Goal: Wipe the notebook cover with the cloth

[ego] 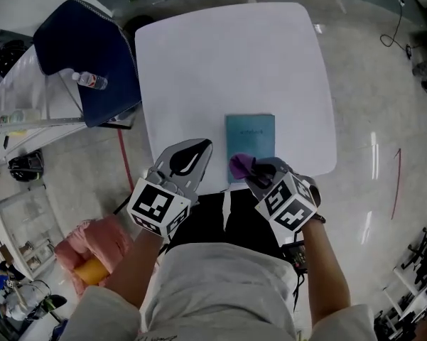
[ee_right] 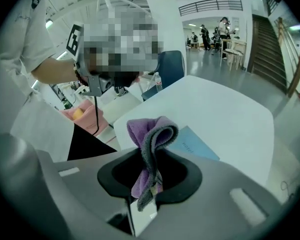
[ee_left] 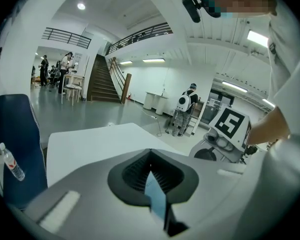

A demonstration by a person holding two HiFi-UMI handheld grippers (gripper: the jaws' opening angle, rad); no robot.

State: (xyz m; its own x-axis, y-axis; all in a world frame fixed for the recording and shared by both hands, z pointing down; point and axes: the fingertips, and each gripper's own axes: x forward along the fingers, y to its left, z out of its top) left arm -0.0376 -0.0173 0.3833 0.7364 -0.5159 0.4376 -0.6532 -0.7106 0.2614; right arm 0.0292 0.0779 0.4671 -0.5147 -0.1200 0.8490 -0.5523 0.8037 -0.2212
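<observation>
Cloth, one, clamped in right gripper fingers near one notebook; left gripper fingers together.

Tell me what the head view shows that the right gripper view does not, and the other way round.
Only the head view shows the whole notebook, lying flat near the front edge of the table, and the left gripper with its jaws together, to the left of the notebook. Only the right gripper view shows a staircase beyond the table, and shows close up how the right gripper has its jaws shut on a fold of the cloth. Both views show the cloth, part of the notebook, the table and a blue chair.
</observation>
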